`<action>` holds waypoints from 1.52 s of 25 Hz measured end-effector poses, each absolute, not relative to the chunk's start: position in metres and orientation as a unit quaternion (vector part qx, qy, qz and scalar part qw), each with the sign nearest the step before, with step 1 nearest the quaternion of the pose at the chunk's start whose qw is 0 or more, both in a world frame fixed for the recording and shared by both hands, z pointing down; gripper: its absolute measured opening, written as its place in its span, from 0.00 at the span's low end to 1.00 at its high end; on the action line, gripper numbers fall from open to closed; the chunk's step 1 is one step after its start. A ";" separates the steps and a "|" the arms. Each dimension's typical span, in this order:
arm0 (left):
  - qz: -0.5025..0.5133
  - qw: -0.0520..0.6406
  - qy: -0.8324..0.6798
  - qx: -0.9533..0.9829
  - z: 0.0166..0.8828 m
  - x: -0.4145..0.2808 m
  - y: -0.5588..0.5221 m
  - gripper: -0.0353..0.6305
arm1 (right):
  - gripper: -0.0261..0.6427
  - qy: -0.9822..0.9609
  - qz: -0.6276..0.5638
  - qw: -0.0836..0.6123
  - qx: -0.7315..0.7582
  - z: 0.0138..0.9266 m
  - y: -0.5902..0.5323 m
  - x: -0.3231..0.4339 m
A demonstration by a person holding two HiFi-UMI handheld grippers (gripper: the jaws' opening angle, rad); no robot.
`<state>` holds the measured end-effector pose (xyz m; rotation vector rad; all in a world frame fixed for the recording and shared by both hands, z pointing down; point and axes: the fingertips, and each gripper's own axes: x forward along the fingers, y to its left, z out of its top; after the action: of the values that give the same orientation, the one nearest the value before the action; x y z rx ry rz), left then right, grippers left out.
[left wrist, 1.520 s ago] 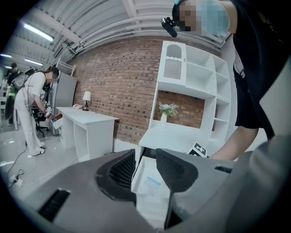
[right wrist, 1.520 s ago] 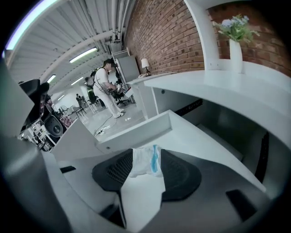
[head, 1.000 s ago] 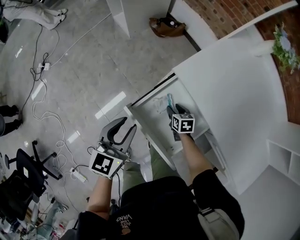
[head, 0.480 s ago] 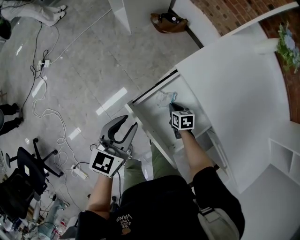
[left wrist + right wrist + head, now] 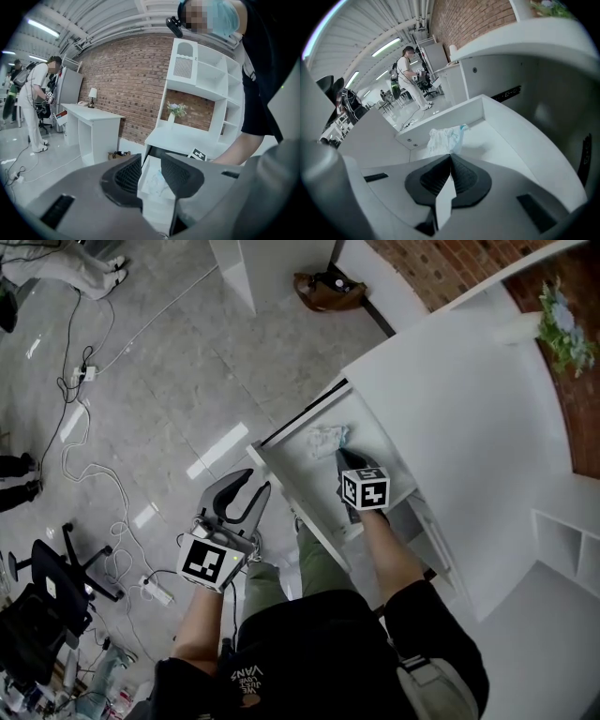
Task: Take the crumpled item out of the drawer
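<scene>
Jaws of the right gripper (image 5: 339, 456) are seen clenched together inside the open drawer (image 5: 300, 488), and the near edge of the crumpled item (image 5: 326, 437) is caught at their tips. In the right gripper view the pale, partly blue crumpled item (image 5: 445, 138) is seen standing up just past the shut tips of the right gripper (image 5: 451, 154), near the drawer's far corner, with the drawer wall (image 5: 445, 117) behind it.

The left gripper (image 5: 258, 486) is held outside the drawer, beside its front panel and above the floor (image 5: 159, 399). Its jaws are released, and nothing is held between them.

Beyond the drawer, the white counter (image 5: 450, 418) is seen. Farther off, cables (image 5: 84, 456) are spread over the floor, and a brown bag (image 5: 328, 287) is set by the brick wall (image 5: 441, 268).
</scene>
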<state>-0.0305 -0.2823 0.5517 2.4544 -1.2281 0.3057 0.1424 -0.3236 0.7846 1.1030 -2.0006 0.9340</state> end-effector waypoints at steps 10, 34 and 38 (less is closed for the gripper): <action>0.100 0.175 -0.437 0.877 0.534 -0.036 -0.271 0.11 | 0.04 -0.785 0.330 0.266 0.452 0.706 -0.309 0.140; 0.061 0.127 -0.413 0.900 0.456 -0.046 -0.203 0.06 | 0.04 -0.796 0.236 0.115 0.545 0.488 -0.219 0.154; 0.056 0.115 -0.402 0.907 0.442 -0.047 -0.185 0.06 | 0.04 -0.793 0.224 0.096 0.558 0.464 -0.194 0.157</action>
<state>-0.0469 -0.1855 0.4420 2.6564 -1.1780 0.1649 0.1569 -0.1939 0.4639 1.6524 -2.3498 0.6640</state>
